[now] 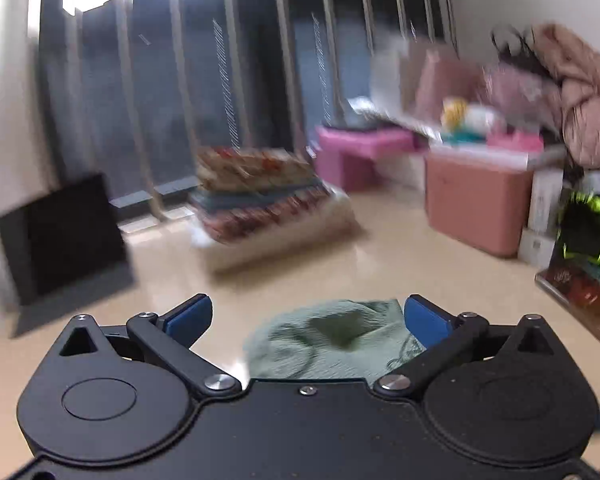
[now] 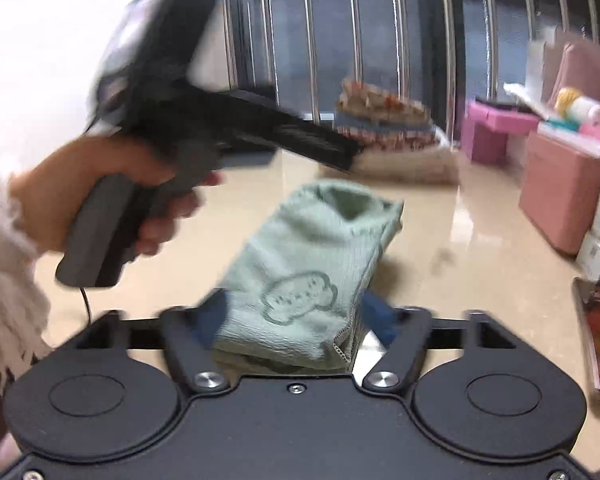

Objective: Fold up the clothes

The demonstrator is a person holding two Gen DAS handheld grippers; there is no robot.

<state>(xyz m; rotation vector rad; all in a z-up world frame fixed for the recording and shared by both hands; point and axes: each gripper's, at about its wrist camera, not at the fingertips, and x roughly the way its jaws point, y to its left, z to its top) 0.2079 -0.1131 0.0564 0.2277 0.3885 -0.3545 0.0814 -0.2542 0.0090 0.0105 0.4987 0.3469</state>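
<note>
Cloth [image 2: 300, 264], green, folded, w/ stitched motif, lies on beige counter [image 2: 480, 248].
Right gripper [image 2: 296, 320]: jaws clenched on cloth's near edge. Left gripper [image 1: 308, 316]: jaws spread wide, released, raised above cloth; frames blurred.

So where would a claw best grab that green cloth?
At the stitched open edges of the green cloth, near its lower right corner, coming in from that side. The layers stack there, so one pinch catches all. The right claw already straddles that end.
</note>
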